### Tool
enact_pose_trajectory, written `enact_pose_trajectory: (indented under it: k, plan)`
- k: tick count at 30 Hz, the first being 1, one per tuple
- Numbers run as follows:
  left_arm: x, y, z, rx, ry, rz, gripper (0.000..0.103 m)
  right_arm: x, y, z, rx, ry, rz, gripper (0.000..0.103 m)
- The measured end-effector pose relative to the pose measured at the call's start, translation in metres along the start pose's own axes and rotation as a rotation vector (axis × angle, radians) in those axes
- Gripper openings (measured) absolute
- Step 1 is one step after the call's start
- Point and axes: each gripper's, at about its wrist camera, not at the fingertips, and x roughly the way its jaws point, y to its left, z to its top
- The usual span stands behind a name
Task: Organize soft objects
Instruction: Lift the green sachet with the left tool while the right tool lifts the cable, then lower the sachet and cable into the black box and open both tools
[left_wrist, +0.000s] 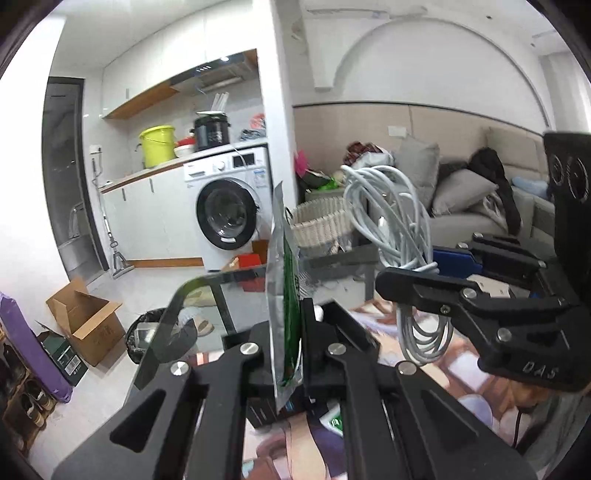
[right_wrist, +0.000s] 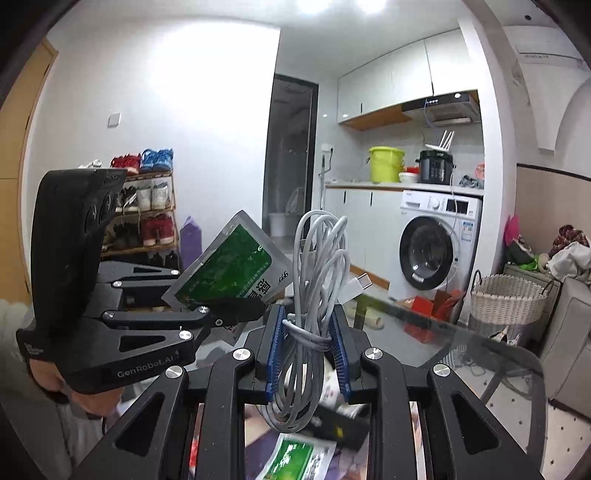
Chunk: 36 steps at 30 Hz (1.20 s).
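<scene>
The glass counter (right_wrist: 480, 343) ends in a rounded corner ahead of the right gripper, and past that edge the tiled floor (right_wrist: 565, 424) lies open toward the washing machine (right_wrist: 436, 247). Both tools are raised above the glass, with free air in front of each. A wicker basket (right_wrist: 508, 299) stands beyond the corner, near a grey sofa (left_wrist: 480, 218); from the left wrist view an open cardboard box (left_wrist: 85, 321) sits on the floor below the counter's curved edge.

A printed mat covers part of the glass, and a second green sachet (right_wrist: 295, 458) lies flat on it beneath the right tool. A shoe rack (right_wrist: 144, 206) lines the far wall.

The left gripper (left_wrist: 286, 354) has its jaws closed narrowly on a silver-and-green packet (left_wrist: 284, 295) — seen edge-on, standing upright between the pads. The right gripper (right_wrist: 308, 347) clamps a coiled white cable (right_wrist: 321, 266) between its blue pads (right_wrist: 275, 350); the loops rise above the jaws and hang below them, a connector end sticking out to the right. The two held things sit near each other, apart.
</scene>
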Motion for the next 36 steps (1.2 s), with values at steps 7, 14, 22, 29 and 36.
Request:
enact_pose_trajectory:
  k: [7,14,22,29,36]
  plan:
    - [0.017,0.02,0.025,-0.065,-0.069,0.031,0.004,0.032,-0.015,0.031,0.017,-0.039,-0.026,0.024]
    - [0.043,0.041,0.03,-0.147,-0.042,0.051,0.004,0.062,-0.032,0.044,0.061,-0.032,-0.061,0.024]
    - [0.044,0.039,0.026,-0.138,-0.022,0.043,0.004,0.077,-0.036,0.046,0.075,-0.007,-0.078,0.024]
    - [0.057,0.039,0.025,-0.133,0.036,0.052,0.004,0.086,-0.036,0.042,0.083,0.031,-0.107,0.024]
    - [0.078,0.036,0.017,-0.116,0.131,0.055,0.005,0.115,-0.05,0.025,0.158,0.184,-0.123,0.024]
